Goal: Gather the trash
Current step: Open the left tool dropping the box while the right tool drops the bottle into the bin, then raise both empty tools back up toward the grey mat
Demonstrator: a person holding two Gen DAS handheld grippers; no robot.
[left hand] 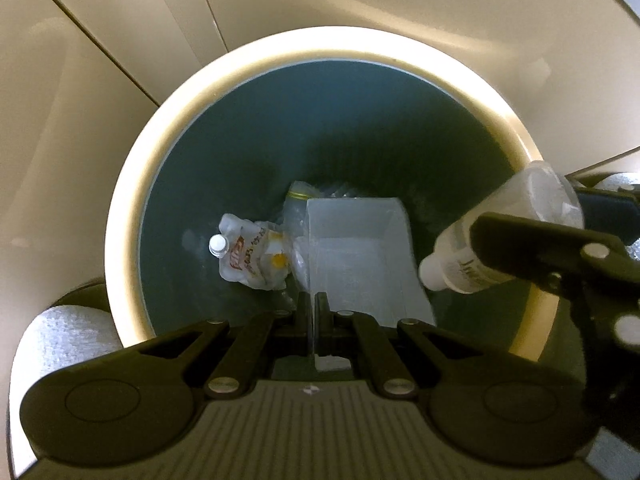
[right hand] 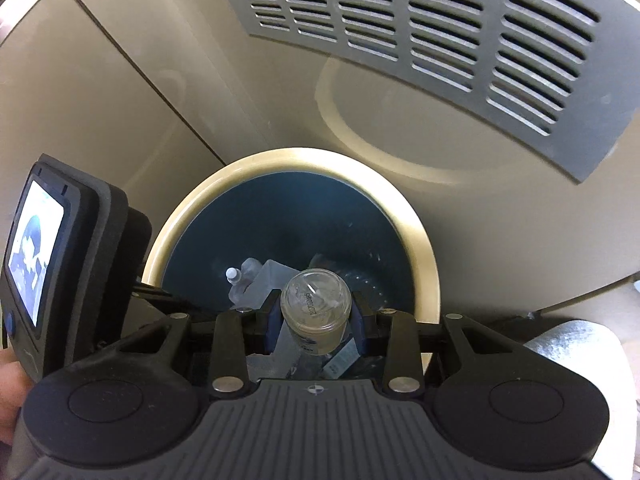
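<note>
- Two grippers hang over one round bin (left hand: 132, 216), cream-rimmed with a dark teal inside.
- Right gripper (right hand: 316, 314) has its jaws part-way open and clamped on a clear plastic bottle (right hand: 314, 306); the pads press its sides, the bottom faces the camera and the neck points back toward the hand.
- That bottle (left hand: 504, 232) is see-through with a white cap and a pale label with dark print, held tilted just above the bin's rim, cap end leaning in over the opening.
- Left gripper (left hand: 313, 312) is fully closed, pointing straight down into the bin; a thin clear sheet edge shows at its tips, and whether it is pinched I cannot tell.
- Below the left gripper's tips, at the bottom of the bin, lie one crumpled white pouch (left hand: 250, 254) with a small cap and red and yellow print, one clear rectangular tub (left hand: 360, 256), and some clear wrapping behind them.
- Only the left view shows the pouch's print and the tub whole; the right view shows just scraps of them past the bottle.
- Only the right view shows a grey slotted vent panel (right hand: 440, 40) beyond the bin, and a small lit screen (right hand: 38, 256) on the back of the left gripper.
- Count: two grippers, one bin, one held bottle, one pouch, one tub.
</note>
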